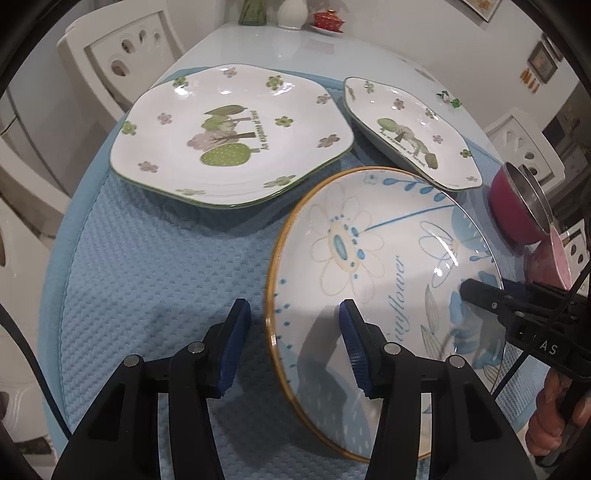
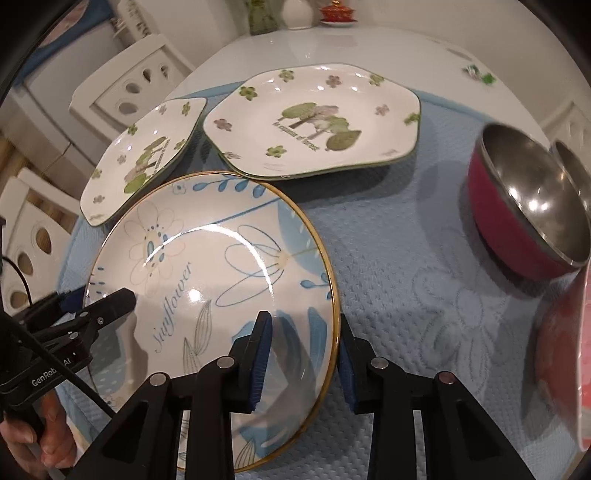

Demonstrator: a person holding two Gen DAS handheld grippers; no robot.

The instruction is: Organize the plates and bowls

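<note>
A round gold-rimmed "sunflower" plate (image 1: 376, 258) (image 2: 221, 258) sits tilted over the blue mat. My left gripper (image 1: 293, 314) is open, its jaws straddling the plate's left rim. My right gripper (image 2: 304, 326) is open, its jaws straddling the plate's right rim. Each gripper also shows in the other's view, the right (image 1: 476, 293) and the left (image 2: 107, 302). Two white plates with green tree prints lie behind: a large one (image 1: 232, 133) (image 2: 147, 155) and another (image 1: 410, 129) (image 2: 314, 122). A red steel-lined bowl (image 1: 517, 206) (image 2: 528, 206) and a pink bowl (image 1: 554, 258) (image 2: 569, 339) stand at the right.
A blue textured mat (image 1: 147, 266) covers the near part of the white table (image 2: 351, 44). White chairs (image 1: 122, 48) stand around it. A vase (image 1: 291, 13) and a red lidded cup (image 1: 327, 20) sit at the far end.
</note>
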